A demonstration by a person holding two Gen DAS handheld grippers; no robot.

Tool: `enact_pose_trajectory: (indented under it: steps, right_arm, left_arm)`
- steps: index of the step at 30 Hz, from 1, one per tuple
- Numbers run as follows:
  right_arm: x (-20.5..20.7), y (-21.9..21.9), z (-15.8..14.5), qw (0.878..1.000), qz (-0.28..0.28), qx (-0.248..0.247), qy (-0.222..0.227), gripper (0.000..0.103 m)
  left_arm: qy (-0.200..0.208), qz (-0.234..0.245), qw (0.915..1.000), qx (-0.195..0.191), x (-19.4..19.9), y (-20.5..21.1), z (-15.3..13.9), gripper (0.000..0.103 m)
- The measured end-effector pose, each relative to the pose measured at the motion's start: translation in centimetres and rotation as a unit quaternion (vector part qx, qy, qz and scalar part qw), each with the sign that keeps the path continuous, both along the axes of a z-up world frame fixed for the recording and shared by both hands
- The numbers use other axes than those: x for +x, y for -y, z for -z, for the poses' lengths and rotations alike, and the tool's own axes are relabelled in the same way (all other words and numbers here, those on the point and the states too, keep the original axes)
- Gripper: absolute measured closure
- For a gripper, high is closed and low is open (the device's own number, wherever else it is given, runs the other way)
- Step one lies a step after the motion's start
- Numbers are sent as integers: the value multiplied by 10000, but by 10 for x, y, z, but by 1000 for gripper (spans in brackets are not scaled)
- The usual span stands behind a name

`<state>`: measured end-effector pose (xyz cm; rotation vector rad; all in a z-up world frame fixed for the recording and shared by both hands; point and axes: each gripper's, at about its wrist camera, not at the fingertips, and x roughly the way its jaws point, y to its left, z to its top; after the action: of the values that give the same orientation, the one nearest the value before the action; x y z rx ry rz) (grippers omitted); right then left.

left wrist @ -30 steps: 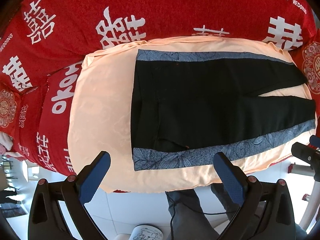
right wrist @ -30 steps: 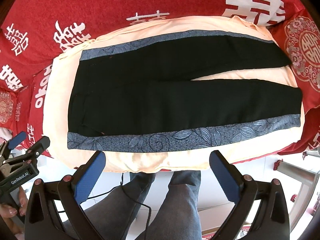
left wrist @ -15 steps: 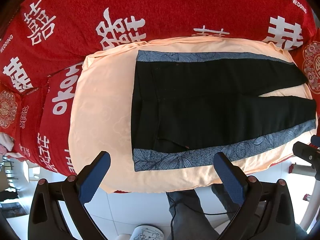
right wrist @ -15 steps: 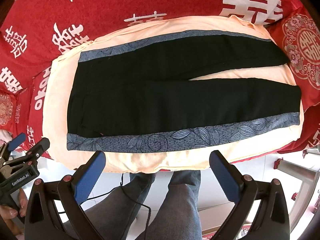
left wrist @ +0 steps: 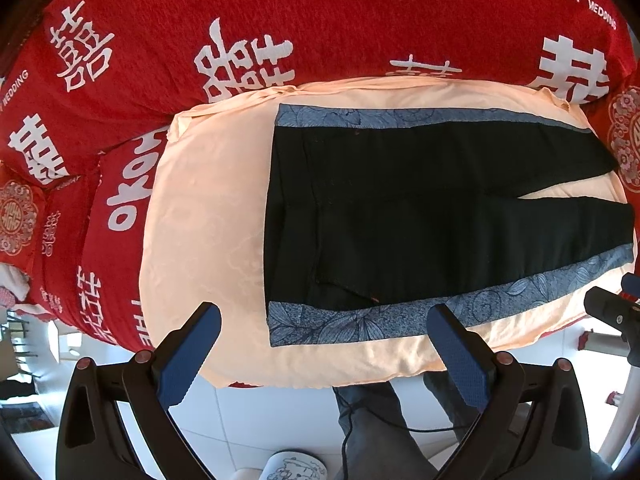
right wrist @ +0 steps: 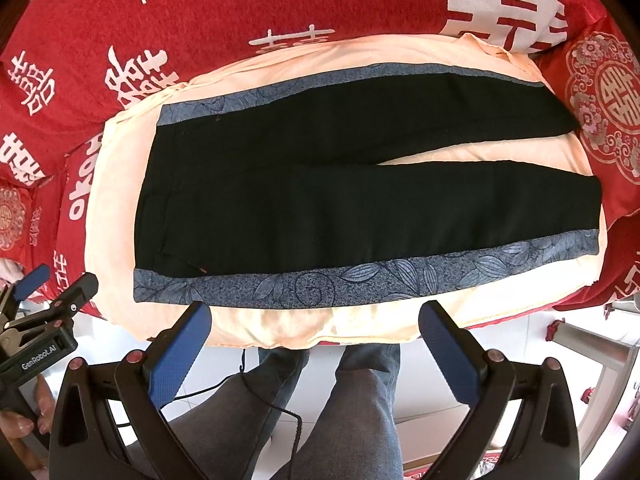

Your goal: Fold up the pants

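Pants lie flat beyond the wide-apart right gripper, seemingly untouched.

A red bedspread printed with white characters covers what seems to be a bed. A peach cushion lies on it, and black pants with blue floral side stripes lie flat on the cushion.

"THE BIGDAY", "HAPPY WEDDING" on red cloth, "GenRobot.AI" on left tool
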<state>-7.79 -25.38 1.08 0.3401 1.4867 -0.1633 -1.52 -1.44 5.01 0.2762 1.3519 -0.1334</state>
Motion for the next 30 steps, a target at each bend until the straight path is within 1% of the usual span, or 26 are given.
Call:
enact_pose_trajectory:
  steps: [8,18,30]
  right_arm:
    - [2,1,1,10000,34,25,-17,0]
    - [4,10,9,9998,87,117,-119,0]
    - [6,26,20,9992,159,307,-223,0]
  left_arm:
    - [-32,-5,10000,35,2,2,1,0]
    - [-193,-51,9998,96,5,9,9,0]
    - [-340,-193,9989,268,7,24,13,0]
